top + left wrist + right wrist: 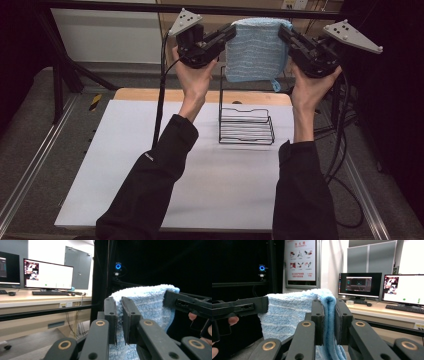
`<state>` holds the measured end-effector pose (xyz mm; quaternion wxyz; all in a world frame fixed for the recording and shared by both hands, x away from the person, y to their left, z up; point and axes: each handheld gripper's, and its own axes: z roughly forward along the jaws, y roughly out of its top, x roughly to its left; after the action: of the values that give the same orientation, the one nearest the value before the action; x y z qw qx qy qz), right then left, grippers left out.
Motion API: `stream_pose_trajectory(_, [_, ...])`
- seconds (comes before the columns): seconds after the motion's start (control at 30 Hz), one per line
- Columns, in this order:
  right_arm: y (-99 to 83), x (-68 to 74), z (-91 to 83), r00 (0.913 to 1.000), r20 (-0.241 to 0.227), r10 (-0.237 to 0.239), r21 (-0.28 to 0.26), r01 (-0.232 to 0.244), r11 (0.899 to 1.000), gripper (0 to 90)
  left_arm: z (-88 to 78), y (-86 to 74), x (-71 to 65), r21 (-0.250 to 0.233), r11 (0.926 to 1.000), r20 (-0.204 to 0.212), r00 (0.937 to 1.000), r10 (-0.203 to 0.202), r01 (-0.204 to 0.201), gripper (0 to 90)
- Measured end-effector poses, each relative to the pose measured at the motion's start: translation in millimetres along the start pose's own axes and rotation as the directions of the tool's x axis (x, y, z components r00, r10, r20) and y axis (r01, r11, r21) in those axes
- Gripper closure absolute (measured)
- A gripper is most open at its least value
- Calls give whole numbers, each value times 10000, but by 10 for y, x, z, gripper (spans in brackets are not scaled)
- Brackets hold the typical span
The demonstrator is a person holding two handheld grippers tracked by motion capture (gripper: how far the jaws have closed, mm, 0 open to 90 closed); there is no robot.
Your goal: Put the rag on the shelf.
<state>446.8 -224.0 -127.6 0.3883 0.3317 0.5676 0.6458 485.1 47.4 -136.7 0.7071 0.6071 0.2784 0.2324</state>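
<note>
Above the far edge of the desk (150, 165), high view: a blue towel (256, 50) hangs stretched between two tongs, well clear of the white surface. Left tongs (231, 31) pinch its upper left corner, right tongs (283, 31) its upper right corner; both hands raised, forearms in dark sleeves coming in from the bottom. Towel folded double, lower edge hanging loose, a small loop tag at its bottom right. Directly below it a black wire rack (246, 122) stands on the desk, with an upright frame at the back and a low basket at the base. Towel's lower part overlaps the top of the frame as seen from here; cannot tell whether it touches.

Left gripper view: left tongs (119, 315) closed on the towel (147, 305), terry cloth caught between the two black pads. The other tongs clamp the far corner at right. Behind: a room with monitors on a long bench.

Right gripper view: right tongs (329, 317) closed on a thick fold of towel (287, 312), blue edge running down between the pads. The other tongs hold the far corner at left. A poster and more monitors behind.

Progress, as a judgement: pick-up and spreading done, towel held taut and level over the rack. Left to do: lower and drape it across the rack's top bar, then release both corners. Nothing on the rack yet.
</note>
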Motion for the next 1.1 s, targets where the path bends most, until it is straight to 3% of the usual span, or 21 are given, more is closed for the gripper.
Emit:
stream_pose_trajectory(0.27, [-201,-184,170,9996,126,233,513,-239,9984,806,180,-159,133,428,9990,-128,9999,-86,91,832])
stream_pose_trajectory(0.6, [-481,-334,266,9992,121,372,1217,-384,9918,806,325,-427,262,1235,9923,-341,9993,138,-95,831])
stream_pose_trajectory(0.67, [-546,-341,257,9995,103,312,1308,-323,9909,805,315,-490,274,1310,9914,-251,9997,55,-22,831])
stream_pose_trajectory(0.97, [-812,-389,106,9987,-10,500,1649,-492,9851,803,261,-736,236,1988,9793,354,9989,313,-378,829])
stream_pose_trajectory(1.1, [-889,-396,1,9979,-131,642,1672,-611,9840,800,213,-794,192,2016,9784,676,9972,331,-461,828])
